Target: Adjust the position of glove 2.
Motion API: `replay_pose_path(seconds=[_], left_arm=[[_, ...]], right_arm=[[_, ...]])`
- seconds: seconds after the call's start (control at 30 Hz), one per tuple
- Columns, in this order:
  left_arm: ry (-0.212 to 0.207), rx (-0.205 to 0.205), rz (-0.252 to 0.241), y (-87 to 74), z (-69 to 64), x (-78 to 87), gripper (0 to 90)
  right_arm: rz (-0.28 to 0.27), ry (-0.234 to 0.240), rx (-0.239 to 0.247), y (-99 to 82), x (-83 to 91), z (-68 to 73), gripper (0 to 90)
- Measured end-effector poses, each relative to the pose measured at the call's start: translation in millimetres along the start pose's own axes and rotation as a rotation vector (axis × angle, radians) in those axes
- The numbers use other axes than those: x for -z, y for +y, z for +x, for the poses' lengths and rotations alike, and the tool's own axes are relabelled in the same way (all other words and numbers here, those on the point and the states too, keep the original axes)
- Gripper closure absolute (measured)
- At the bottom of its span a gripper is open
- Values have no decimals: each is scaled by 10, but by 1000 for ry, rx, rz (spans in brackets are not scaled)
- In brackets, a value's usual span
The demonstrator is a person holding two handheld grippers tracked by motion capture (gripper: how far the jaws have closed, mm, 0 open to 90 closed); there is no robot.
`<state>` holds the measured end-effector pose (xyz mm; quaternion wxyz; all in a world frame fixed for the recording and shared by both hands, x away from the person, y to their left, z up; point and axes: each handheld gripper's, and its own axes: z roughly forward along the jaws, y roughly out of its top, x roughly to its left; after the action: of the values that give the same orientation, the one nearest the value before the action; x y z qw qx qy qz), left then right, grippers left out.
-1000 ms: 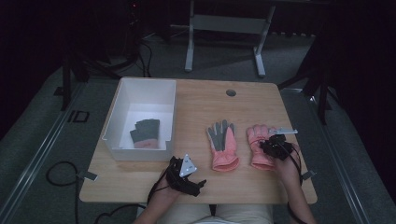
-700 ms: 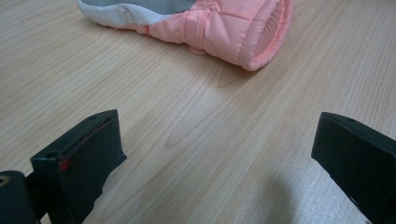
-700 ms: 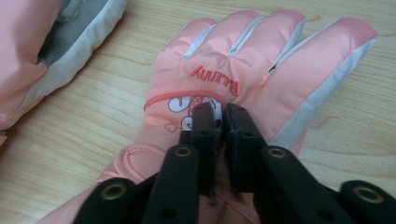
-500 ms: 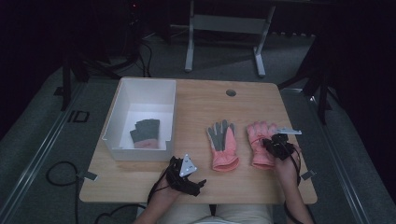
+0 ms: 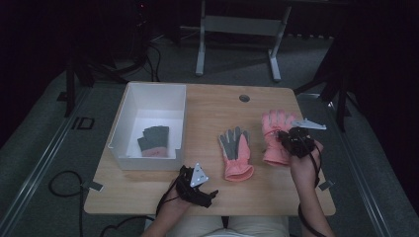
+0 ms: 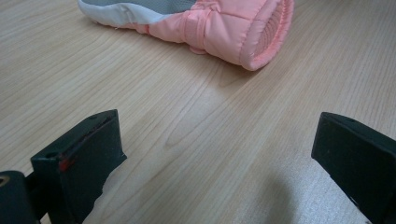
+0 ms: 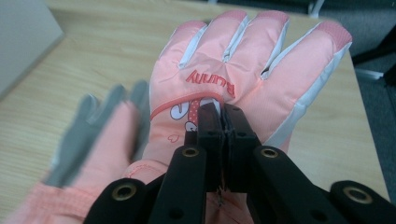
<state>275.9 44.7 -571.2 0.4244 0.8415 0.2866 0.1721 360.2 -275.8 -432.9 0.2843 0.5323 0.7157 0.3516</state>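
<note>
A pink glove (image 5: 273,129) with white trim hangs back-up from my right gripper (image 5: 288,141), raised a little over the table's right side. In the right gripper view the jaws (image 7: 220,116) stand shut, pinching the fabric of the glove (image 7: 243,60) below its printed lettering. A second pink glove (image 5: 236,154) lies grey palm up at mid-table, and its blurred shape (image 7: 91,135) is off to the left in the right gripper view. My left gripper (image 5: 205,193) rests open near the front edge. The open left gripper (image 6: 215,154) holds nothing, and that glove's cuff (image 6: 233,28) lies ahead of it.
A white bin (image 5: 123,133) stands at the table's left with a grey-palmed glove (image 5: 153,140) lying inside. A round cable hole (image 5: 244,98) sits near the far edge. Bare wood (image 5: 276,192) lies between the two hands at the front.
My right gripper has closed on the right-hand glove and risen, taking the glove up with it. The left gripper has stayed where it was.
</note>
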Motion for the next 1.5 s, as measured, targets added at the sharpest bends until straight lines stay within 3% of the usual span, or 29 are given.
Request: replay_pose_path(seconds=[0.17,0.43,0.8,1.5], left_arm=[[-2,-1,0,1,-1,1,16],[-3,1,1,2,-2,-1,16],[-4,-3,0,1,-2,5,16],[-4,-1,-1,1,-2,3,16]], right_arm=[[-25,12,19,133,90,150,873],[-50,81,38,322,176,548,873],[-18,123,69,255,55,929,873],[80,141,81,16,-251,1048,872]])
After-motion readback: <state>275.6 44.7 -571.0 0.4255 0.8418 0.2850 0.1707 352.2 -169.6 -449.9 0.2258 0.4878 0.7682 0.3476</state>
